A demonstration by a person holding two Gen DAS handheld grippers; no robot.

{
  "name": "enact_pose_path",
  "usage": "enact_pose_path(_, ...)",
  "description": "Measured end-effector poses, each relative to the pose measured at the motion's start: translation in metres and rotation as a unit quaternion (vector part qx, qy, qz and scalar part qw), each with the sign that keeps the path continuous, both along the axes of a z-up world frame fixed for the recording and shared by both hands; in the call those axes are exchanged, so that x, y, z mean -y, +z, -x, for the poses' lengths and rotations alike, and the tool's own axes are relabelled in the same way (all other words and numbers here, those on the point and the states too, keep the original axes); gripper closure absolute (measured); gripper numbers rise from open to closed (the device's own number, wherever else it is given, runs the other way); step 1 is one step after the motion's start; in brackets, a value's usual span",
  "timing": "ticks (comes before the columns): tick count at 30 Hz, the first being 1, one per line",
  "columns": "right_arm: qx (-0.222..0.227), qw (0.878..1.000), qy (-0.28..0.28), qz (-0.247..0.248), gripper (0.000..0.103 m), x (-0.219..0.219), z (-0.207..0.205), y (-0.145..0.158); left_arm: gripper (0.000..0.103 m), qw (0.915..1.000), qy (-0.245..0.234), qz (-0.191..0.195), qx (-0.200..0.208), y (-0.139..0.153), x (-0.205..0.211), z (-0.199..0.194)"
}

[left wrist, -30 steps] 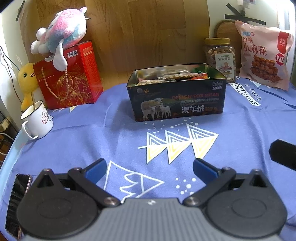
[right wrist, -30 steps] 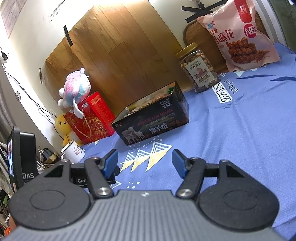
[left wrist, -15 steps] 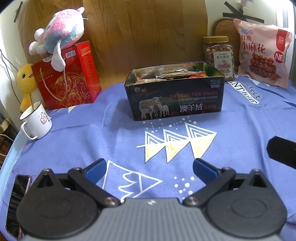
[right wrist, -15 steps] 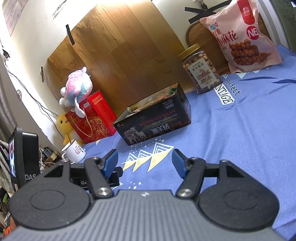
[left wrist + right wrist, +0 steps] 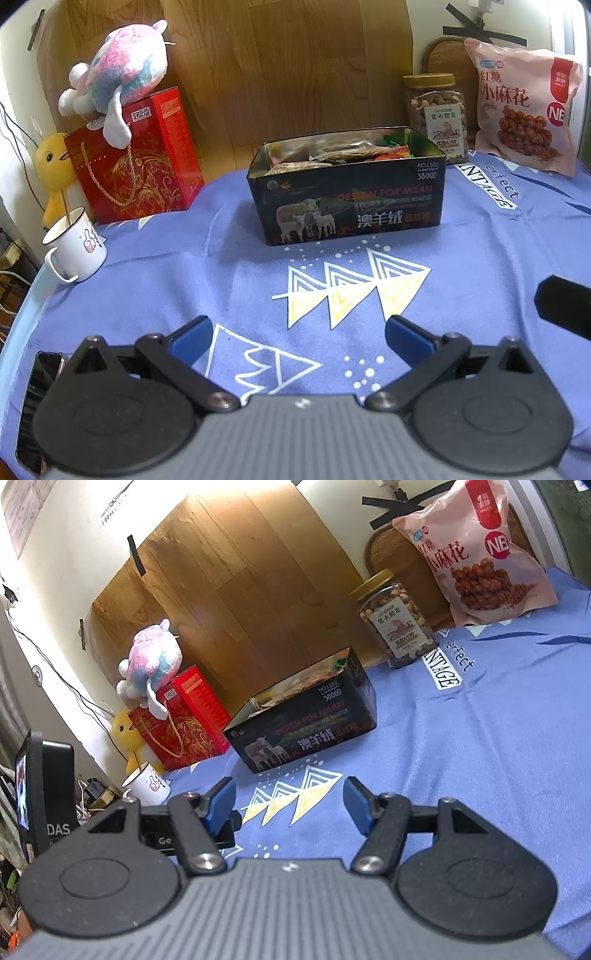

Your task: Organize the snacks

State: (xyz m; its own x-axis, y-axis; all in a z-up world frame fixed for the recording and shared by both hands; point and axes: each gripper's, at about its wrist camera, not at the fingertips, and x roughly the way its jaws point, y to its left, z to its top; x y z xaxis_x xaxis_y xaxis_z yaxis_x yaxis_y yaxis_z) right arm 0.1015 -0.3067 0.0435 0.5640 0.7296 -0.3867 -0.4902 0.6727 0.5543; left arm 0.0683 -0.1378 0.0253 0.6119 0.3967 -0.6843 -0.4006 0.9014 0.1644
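While the left tool [image 5: 297, 338] hangs released over the blue cloth of the tabletop [image 5: 184, 280], its blue pads spread wide with nothing between them, the left wrist view shows the dark tin box [image 5: 349, 194] at 12 o'clock, standing upright and open on the cloth, with snack packets [image 5: 347, 155] lying inside it. At 1 o'clock, just behind the box's far right corner, stands the nut jar [image 5: 436, 114] with its gold lid on, and at 2 o'clock the pink snack bag [image 5: 524, 110] leans upright at the back edge. At 10 o'clock a red gift box [image 5: 140, 158] carries a pastel plush toy [image 5: 118, 85] on top, a yellow duck toy [image 5: 53, 166] sits just beside it, and a white mug [image 5: 74, 247] stands near the cloth's left edge. A phone [image 5: 33, 398] lies at 8 o'clock

In the right wrist view the right tool [image 5: 290, 805] is likewise released and empty above the cloth. The tin box [image 5: 306, 727] sits at 12 o'clock, the nut jar [image 5: 397, 620] at 1 o'clock, the pink snack bag [image 5: 476, 554] at 2 o'clock, well apart from the box. The red gift box [image 5: 184, 720] and plush toy [image 5: 151, 661] lie at 10 o'clock, the mug [image 5: 147, 782] just below them
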Motion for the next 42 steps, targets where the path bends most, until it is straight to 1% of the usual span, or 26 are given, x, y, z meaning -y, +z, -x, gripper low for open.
enact_pose_path(15, 0.0, 1.0, -0.001, -0.002, 0.036, 0.0019, 0.0005, -0.002, 0.0, 0.9999, -0.001, -0.012, 0.0, 0.0001, 0.003, 0.0009)
enact_pose_path(31, -0.004, 1.0, 0.001, 0.0, 0.036, -0.0015, -0.0012, -0.0049, 0.0, 0.9999, 0.001, -0.013, -0.006, -0.0036, 0.0008, -0.0016)
enact_pose_path(42, -0.005, 1.0, 0.001, 0.0, 0.036, -0.0014, -0.0012, -0.0052, 0.0, 0.9999, -0.001, -0.012, -0.002, -0.0016, 0.0018, 0.0001)
